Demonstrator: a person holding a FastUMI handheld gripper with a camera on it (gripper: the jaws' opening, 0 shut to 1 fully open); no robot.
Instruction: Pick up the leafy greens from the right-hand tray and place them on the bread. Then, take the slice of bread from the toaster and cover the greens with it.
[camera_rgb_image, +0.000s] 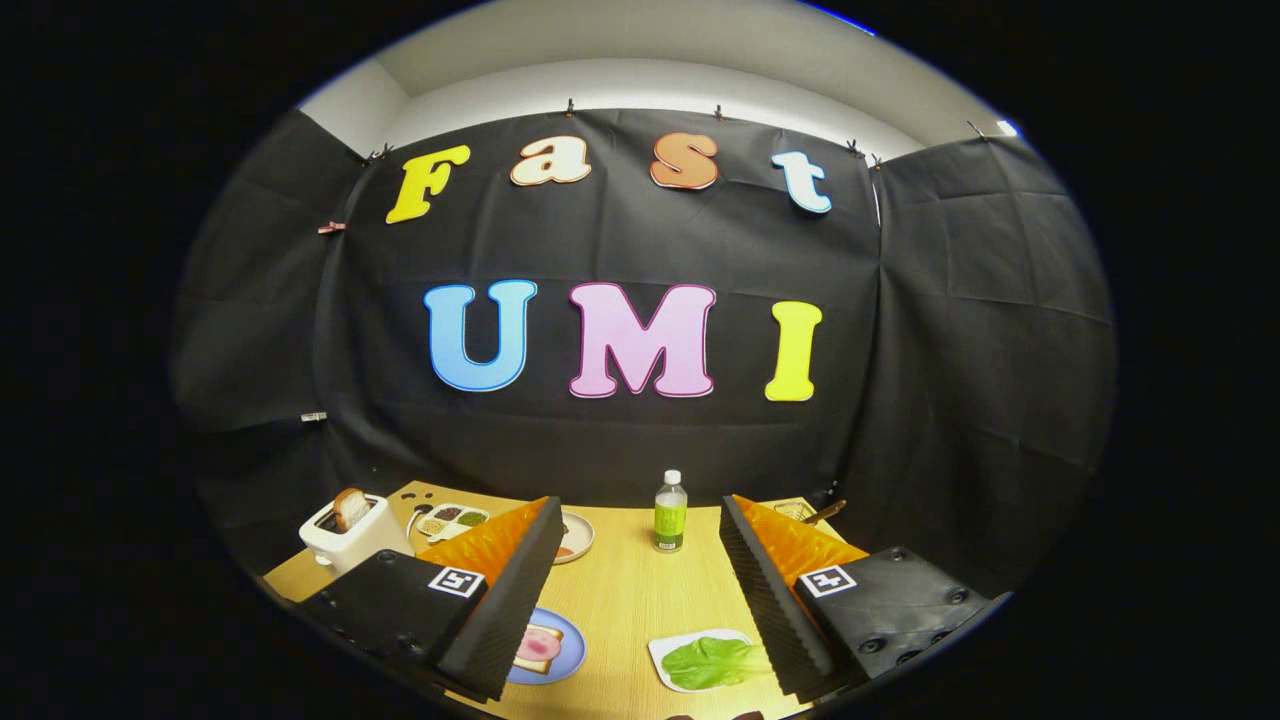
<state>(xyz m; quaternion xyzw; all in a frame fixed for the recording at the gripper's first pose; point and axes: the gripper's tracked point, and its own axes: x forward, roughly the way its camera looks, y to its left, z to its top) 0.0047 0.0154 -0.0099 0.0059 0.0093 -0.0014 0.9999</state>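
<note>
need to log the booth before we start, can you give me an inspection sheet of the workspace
surface: wooden table.
job's things: leafy greens on white tray, beside the right finger; bread with pink topping on blue plate; toaster holding a bread slice.
clutter: bottle; compartment dish; small plate.
grippers: hand-held gripper open, above the table, touching nothing.
cables: toaster cord.
surroundings: black cloth wall.

The gripper (640, 590) hangs with its fingers wide apart over bare table (630, 600), nothing between them. Straight ahead, a bottle (670, 512) stands in that lane. The leafy greens (712, 662) on their tray (668, 650) lie uncovered beside the right finger; the toaster (350, 535) stands beyond the left finger.
</note>
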